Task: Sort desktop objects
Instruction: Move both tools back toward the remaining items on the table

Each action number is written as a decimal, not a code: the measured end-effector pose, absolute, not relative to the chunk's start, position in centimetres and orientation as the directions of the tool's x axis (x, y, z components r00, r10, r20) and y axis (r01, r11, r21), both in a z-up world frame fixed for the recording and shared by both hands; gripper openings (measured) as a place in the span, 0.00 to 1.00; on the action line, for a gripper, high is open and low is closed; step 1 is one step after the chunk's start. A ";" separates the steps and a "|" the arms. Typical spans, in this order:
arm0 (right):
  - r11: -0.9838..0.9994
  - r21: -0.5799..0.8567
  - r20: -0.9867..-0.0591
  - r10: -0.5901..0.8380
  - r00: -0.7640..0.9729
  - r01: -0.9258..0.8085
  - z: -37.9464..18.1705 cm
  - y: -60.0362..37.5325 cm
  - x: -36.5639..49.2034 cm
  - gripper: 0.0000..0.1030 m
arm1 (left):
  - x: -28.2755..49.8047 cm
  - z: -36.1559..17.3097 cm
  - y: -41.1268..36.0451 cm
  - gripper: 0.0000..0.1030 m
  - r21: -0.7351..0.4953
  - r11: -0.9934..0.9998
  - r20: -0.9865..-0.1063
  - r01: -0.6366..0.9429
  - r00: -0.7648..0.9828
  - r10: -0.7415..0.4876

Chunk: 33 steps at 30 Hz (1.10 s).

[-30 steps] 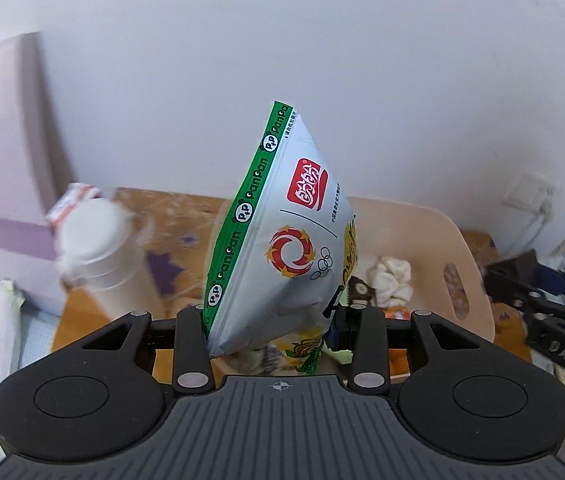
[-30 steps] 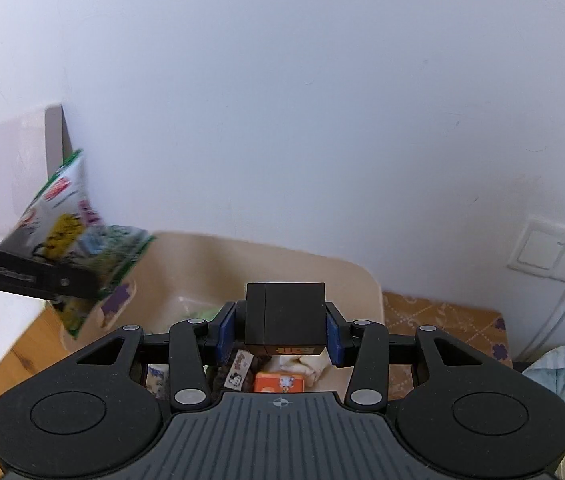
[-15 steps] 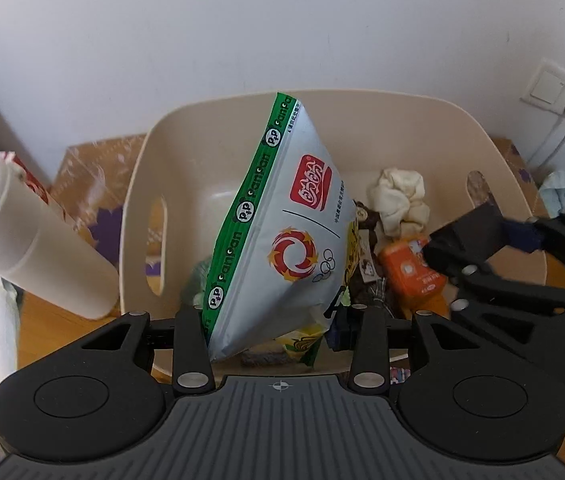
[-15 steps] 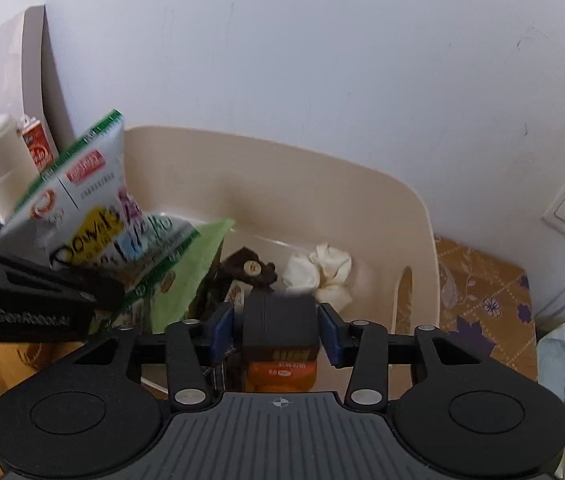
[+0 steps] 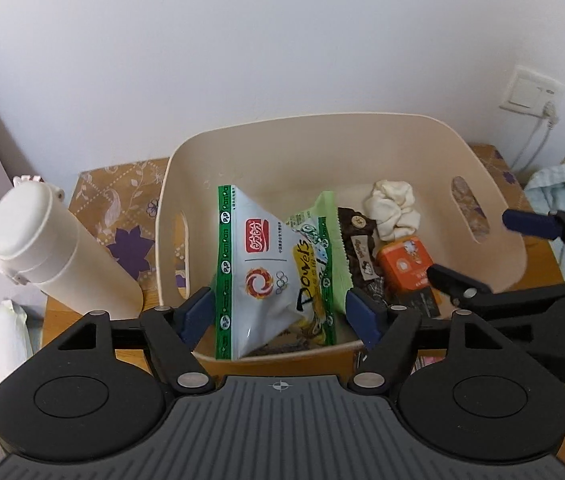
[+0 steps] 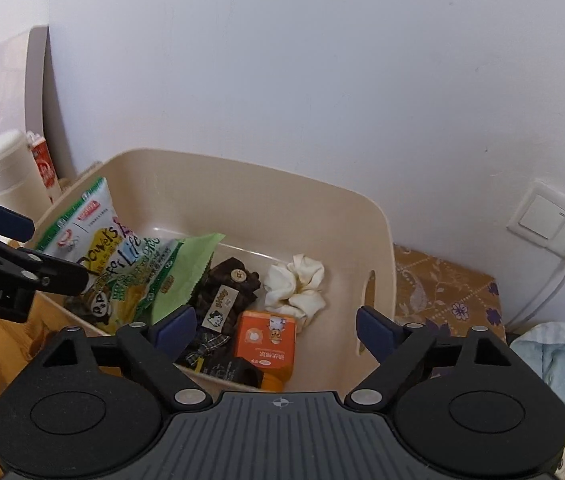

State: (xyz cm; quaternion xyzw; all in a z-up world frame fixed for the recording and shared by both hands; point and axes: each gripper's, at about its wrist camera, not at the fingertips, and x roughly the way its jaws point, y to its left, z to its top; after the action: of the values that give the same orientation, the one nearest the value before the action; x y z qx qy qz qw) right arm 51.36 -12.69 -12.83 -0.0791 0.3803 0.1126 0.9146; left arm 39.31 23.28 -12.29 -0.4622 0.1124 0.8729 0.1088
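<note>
Left wrist view: the left gripper [image 5: 280, 312] has its jaws spread wide, having just been opening, and the silver-and-green foil snack bag [image 5: 270, 276] stands between the blue pads without being pressed, its lower end resting inside the cream plastic basket [image 5: 494, 216]. In the right wrist view the right gripper [image 6: 276, 330] is likewise wide, its jaws just opened, with nothing pressed between them; the small black box [image 6: 228, 368] lies below them in the basket, just beside the orange carton [image 6: 266, 338].

My reading is that this is the release step: 2 items have been dropped into the basket and both grippers are free. The next move probably calls for lifting both grippers clear of the basket rim without snagging the tall bag, then heading for another loose item on the bench [image 5: 52, 322]; the white cylindrical flask [image 5: 54, 256] beside the basket looks a likely candidate.

Readable writing: the bag's green edge repeats "PanPan", and its face shows "Dowels" in the left view and "for Life" in the right. A red logo with Chinese characters sits above a swirl emblem and 5 rings. The brown fabric piece [image 6: 224, 288] carries a cartoon-cat label, its words too small to read. "bot.AI" shows on the left gripper's body.
</note>
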 end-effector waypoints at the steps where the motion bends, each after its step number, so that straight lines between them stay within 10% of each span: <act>1: 0.963 -0.056 -0.708 0.148 0.691 -0.263 -12.6 -12.9 50.9 0.93 | 39.6 -12.0 23.2 0.71 0.099 -0.948 -0.827 -0.303 -0.554 0.090; 33: 0.950 0.071 -0.857 0.214 0.469 -0.304 -20.7 -8.2 41.2 0.94 | 43.8 -19.0 13.4 0.73 0.130 -0.979 -0.903 -0.154 -0.426 -0.053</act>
State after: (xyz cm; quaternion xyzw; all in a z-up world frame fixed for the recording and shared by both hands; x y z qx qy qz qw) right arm 41.18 -8.21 -20.74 -0.0455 0.4927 0.1513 0.8557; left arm 43.78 13.35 -18.97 -0.5347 0.0967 0.8389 0.0302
